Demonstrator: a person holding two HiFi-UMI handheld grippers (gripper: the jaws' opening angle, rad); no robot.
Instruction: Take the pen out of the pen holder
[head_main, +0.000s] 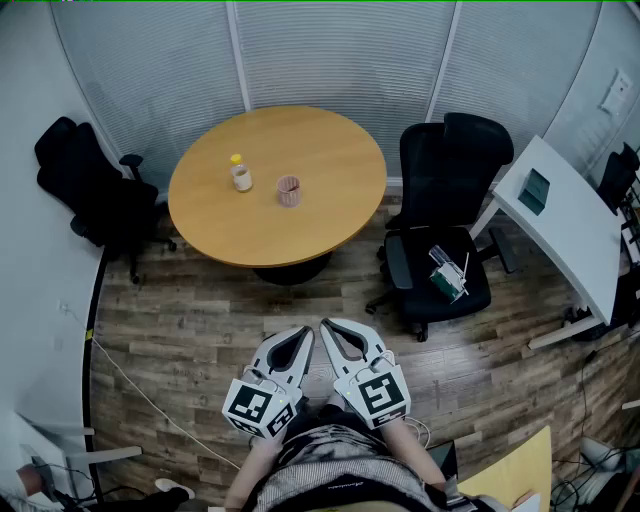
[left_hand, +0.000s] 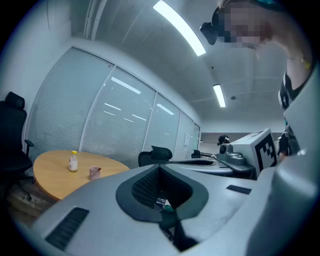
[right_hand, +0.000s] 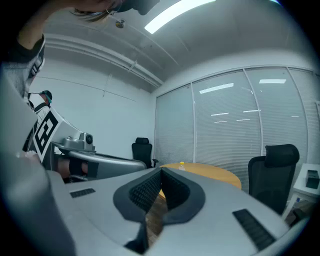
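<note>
Item count, room as seen from above
Round table (head_main: 300, 150): 1; bottle (head_main: 241, 174): 1; pen holder (head_main: 289, 190): 1; black chairs (head_main: 445, 180): 2; white table (head_main: 560, 215): 1. Holder's contents perhaps one item, too small to count.

Ahead of me a round wooden counter (head_main: 330, 200) stands on the plank floor (head_main: 200, 330), with a yellow-capped bottle (head_main: 240, 174) on top. A black chair (head_main: 95, 190) sits at its left. A second chair (head_main: 445, 180) at its right is near a white desk (head_main: 560, 225).

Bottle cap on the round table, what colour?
Yellow cap on the small bottle; clearest in the head view.
</note>
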